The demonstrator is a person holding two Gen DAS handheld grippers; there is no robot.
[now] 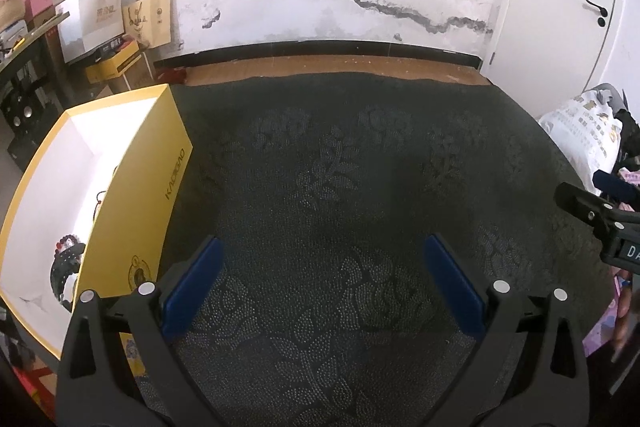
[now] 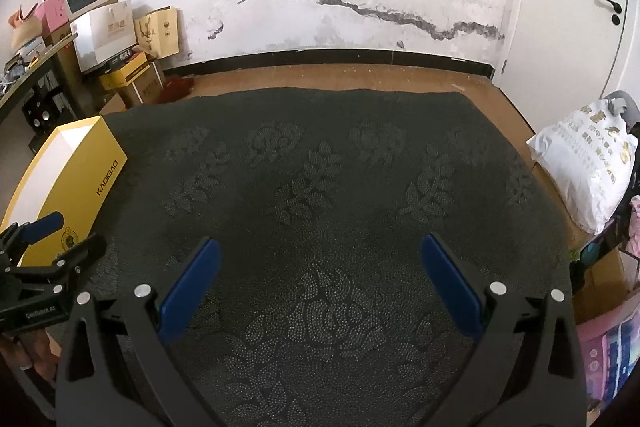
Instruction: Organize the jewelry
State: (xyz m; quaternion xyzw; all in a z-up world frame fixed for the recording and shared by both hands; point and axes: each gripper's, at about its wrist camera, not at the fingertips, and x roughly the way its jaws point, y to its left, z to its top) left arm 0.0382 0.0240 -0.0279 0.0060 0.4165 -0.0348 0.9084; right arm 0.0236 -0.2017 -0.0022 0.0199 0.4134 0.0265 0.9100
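Observation:
A yellow box [image 1: 132, 183] with a white inside stands open at the left edge of a dark flower-patterned cloth [image 1: 340, 187]. Beaded bracelets [image 1: 66, 263] and a thin dark cord lie inside it. My left gripper [image 1: 324, 255] is open and empty over the cloth, just right of the box. My right gripper [image 2: 320, 255] is open and empty over the cloth's middle. The box also shows in the right wrist view [image 2: 80, 179], with the left gripper [image 2: 64, 239] in front of it. The right gripper shows at the right edge of the left wrist view [image 1: 580, 199].
The cloth covers a table that ends before a wooden floor [image 2: 340, 77] and a cracked white wall. Paper bags and boxes [image 2: 120, 39] are stacked at the far left. A white printed sack [image 2: 580, 163] lies at the right, by a white door [image 2: 580, 7].

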